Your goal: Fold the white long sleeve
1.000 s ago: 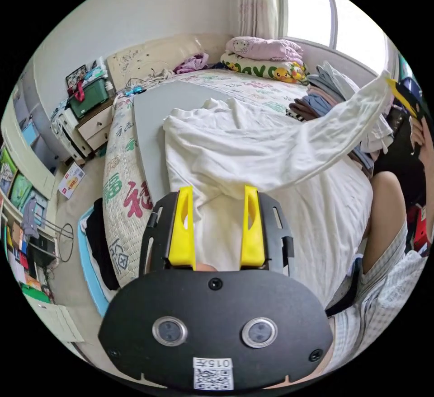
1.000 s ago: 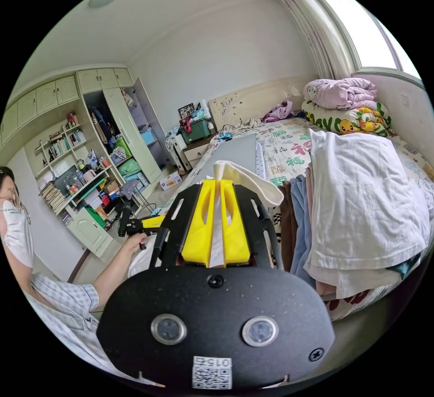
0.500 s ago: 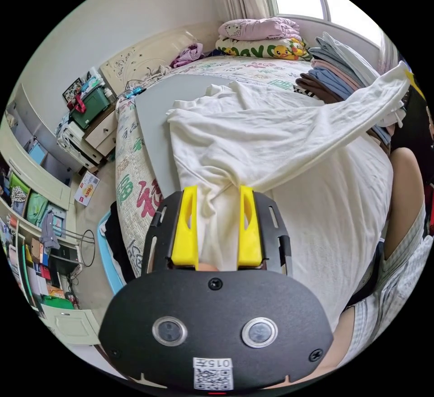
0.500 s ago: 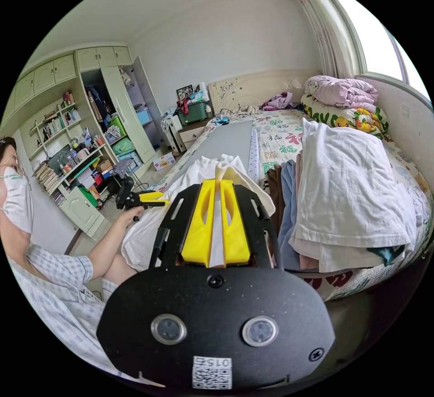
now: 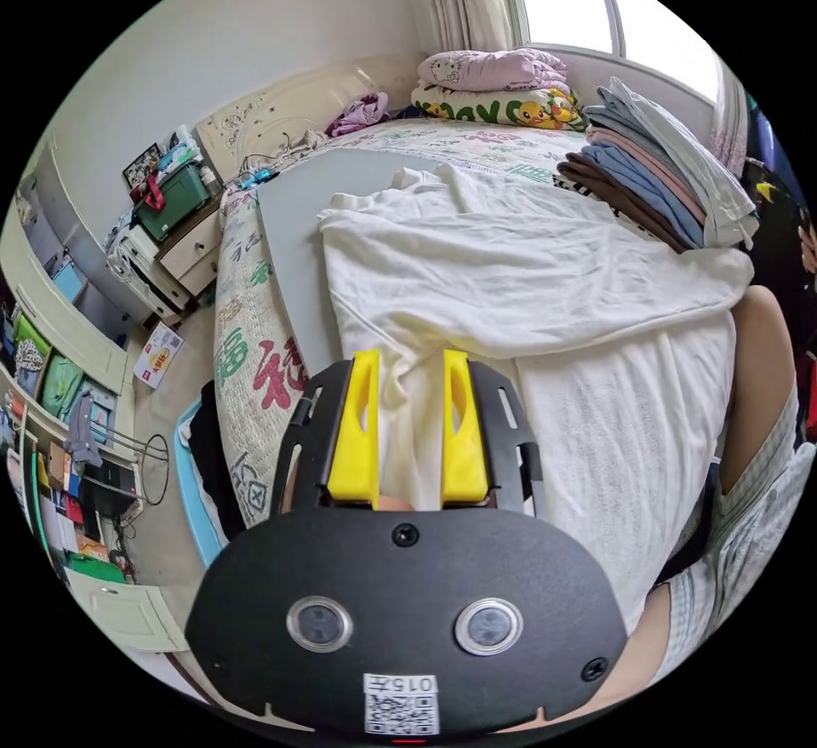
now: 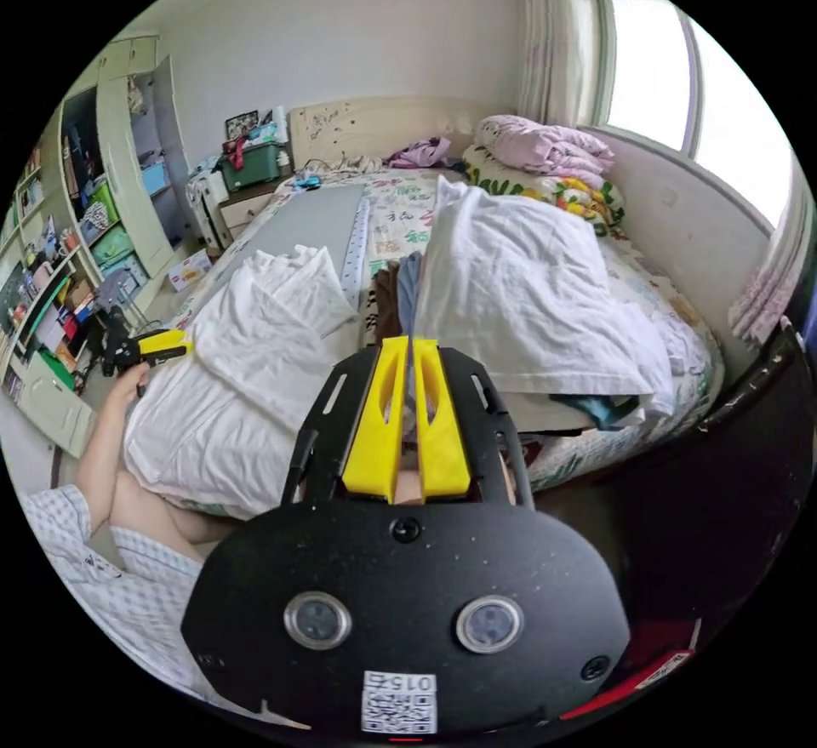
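Note:
The white long sleeve shirt point(image 5: 528, 271) lies spread on a grey board point(image 5: 294, 212) on the bed. One sleeve point(image 5: 613, 293) lies folded across its body, the cuff near the person's arm. My left gripper point(image 5: 410, 356) is at the shirt's near edge, its jaws partly apart with bunched white cloth between them. In the right gripper view the shirt point(image 6: 230, 374) lies at the left, with the left gripper point(image 6: 157, 345) at its side edge. My right gripper point(image 6: 408, 344) is shut with nothing in it, off to the shirt's side in front of a clothes stack.
A stack of folded clothes point(image 5: 655, 169) point(image 6: 511, 297) sits on the bed beside the shirt. Rolled bedding point(image 5: 494, 71) lies by the window. The person's arm point(image 5: 762, 374) is at the bed edge. Shelves, drawers and clutter line the floor side point(image 6: 51, 288).
The right gripper no longer holds the sleeve, which has dropped from mid-air to lie across the shirt. The right gripper has swung away. The left jaws have narrowed on the cloth.

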A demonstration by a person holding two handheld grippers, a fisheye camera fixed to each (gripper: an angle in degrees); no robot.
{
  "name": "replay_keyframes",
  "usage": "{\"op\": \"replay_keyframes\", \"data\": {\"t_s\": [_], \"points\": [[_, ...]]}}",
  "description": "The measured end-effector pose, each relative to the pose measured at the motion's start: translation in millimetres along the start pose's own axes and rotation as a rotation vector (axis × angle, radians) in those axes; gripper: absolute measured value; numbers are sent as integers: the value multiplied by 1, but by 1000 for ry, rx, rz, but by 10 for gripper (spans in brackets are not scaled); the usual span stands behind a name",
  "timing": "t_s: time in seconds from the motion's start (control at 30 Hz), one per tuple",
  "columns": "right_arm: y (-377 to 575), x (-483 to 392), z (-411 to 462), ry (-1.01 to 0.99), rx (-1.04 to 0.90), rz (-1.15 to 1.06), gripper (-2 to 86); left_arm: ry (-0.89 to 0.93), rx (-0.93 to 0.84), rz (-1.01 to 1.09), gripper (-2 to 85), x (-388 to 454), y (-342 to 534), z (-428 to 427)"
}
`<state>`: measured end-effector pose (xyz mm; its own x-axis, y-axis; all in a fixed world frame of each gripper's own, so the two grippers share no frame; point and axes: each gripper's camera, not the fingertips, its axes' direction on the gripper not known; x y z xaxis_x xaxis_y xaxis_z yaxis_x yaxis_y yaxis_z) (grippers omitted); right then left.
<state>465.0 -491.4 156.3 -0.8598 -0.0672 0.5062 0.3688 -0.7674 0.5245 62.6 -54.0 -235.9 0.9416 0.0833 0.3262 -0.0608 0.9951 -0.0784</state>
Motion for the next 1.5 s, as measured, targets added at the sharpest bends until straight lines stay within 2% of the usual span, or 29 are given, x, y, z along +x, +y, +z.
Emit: {"op": "replay_keyframes", "data": {"t_s": [0.1, 0.17, 0.27, 0.47, 0.67, 0.83, 0.97, 1.2, 1.3, 1.4, 1.5], "points": [[-43, -27, 23, -106, 50, -167, 10, -30, -3, 28, 107, 2, -2, 4], [-79, -46, 58, -261, 20, -242, 21, -34, -4, 36, 105, -1, -2, 5], [-152, -106, 159, -534, -108, -363, 53, -21, 2, 32, 102, -9, -1, 5], [-241, -235, 340, -591, -310, -502, 71, -42, 27, 51, 84, -22, -1, -2], [-271, -296, 458, -515, -475, -535, 79, -37, 16, 66, 75, -37, -4, 5], [-268, -304, 480, -535, -514, -600, 53, 43, 34, -7, 28, -68, 1, -1], [-277, -291, 485, -550, -513, -595, 7, 134, 69, -144, 10, -106, 7, -13], [-314, -298, 488, -613, -427, -499, -7, 102, 60, -402, 1, -172, 35, -16], [-316, -331, 500, -575, -440, -529, -7, 106, 67, -513, 0, -200, 49, -14], [-308, -365, 520, -464, -475, -578, -7, 130, 35, -558, 1, -218, 56, -6], [-295, -385, 534, -437, -482, -602, -3, 135, 20, -590, 3, -230, 59, 0]]}}
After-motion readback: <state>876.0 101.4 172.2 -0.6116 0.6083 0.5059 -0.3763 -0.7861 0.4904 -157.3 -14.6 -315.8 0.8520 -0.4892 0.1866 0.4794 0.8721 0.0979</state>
